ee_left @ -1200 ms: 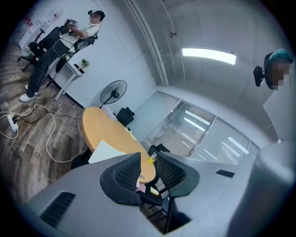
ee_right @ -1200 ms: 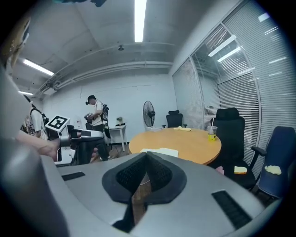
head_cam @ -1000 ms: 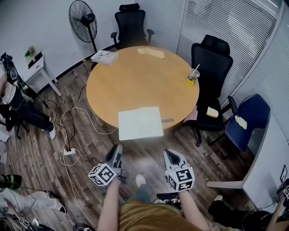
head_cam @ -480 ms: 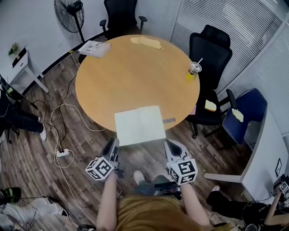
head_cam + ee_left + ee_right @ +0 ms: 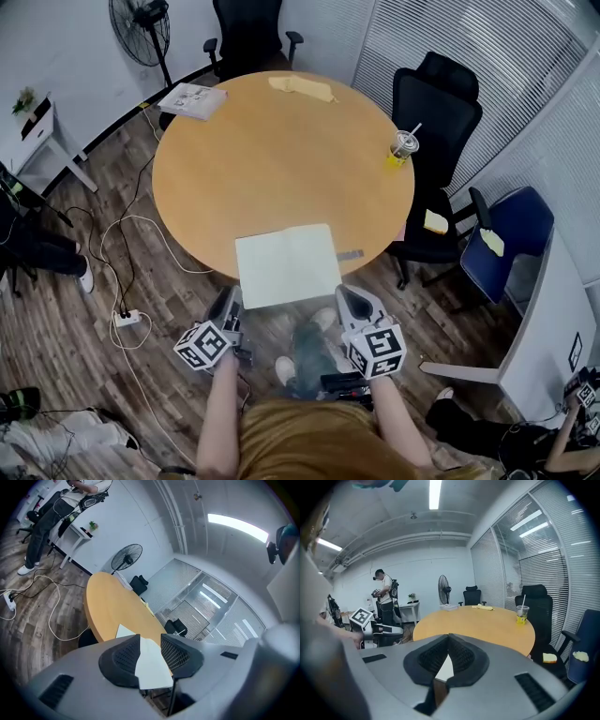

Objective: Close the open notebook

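Note:
The open notebook (image 5: 286, 265) lies flat with blank white pages up, at the near edge of the round wooden table (image 5: 281, 159). My left gripper (image 5: 225, 307) hovers just off the notebook's near left corner, below the table edge. Its jaws stand open, and the white page (image 5: 151, 663) shows through the gap beyond them, untouched. My right gripper (image 5: 347, 300) is by the notebook's near right corner. In the right gripper view its fingertips (image 5: 448, 637) meet with nothing between them, and a sliver of the notebook (image 5: 445, 668) shows behind.
A small grey item (image 5: 351, 254) lies right of the notebook. A cup with a straw (image 5: 402, 148), a yellow cloth (image 5: 302, 87) and a booklet (image 5: 191, 99) sit at the far rim. A black chair (image 5: 441, 122) and a blue chair (image 5: 511, 239) stand on the right. Cables and a power strip (image 5: 125, 319) cross the floor on the left.
Both grippers have moved forward to the table's near edge, ending beside the notebook's near corners. The left one has also sunk a little. The notebook has not moved.

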The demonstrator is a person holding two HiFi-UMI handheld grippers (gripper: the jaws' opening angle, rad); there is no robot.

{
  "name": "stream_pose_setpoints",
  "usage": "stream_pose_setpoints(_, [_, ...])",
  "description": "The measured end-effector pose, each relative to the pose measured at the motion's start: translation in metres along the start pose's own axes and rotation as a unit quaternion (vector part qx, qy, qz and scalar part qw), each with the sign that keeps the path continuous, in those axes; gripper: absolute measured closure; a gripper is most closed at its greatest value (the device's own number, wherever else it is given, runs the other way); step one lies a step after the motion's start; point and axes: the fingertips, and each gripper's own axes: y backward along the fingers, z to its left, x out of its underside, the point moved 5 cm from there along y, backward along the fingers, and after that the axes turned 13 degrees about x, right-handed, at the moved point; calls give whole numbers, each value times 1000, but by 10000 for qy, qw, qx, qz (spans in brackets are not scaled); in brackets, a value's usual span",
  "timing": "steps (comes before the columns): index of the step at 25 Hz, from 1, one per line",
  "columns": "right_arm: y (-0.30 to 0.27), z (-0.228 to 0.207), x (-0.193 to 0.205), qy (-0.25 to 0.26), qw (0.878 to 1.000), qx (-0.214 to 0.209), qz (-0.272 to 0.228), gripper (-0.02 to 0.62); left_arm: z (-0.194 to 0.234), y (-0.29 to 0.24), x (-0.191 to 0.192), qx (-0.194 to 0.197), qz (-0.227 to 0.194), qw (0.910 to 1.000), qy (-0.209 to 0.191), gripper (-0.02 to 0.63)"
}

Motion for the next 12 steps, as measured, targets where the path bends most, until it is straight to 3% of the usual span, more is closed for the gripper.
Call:
stream_pose_setpoints(4, [-11, -12, 4, 68, 10000, 6, 63, 584, -1, -8, 1, 46, 98, 9999, -3, 459])
stream_pose_setpoints(12, [-26, -22, 18, -22, 9995, -70, 296, 584, 18, -9, 14, -248, 271, 9993, 99, 459])
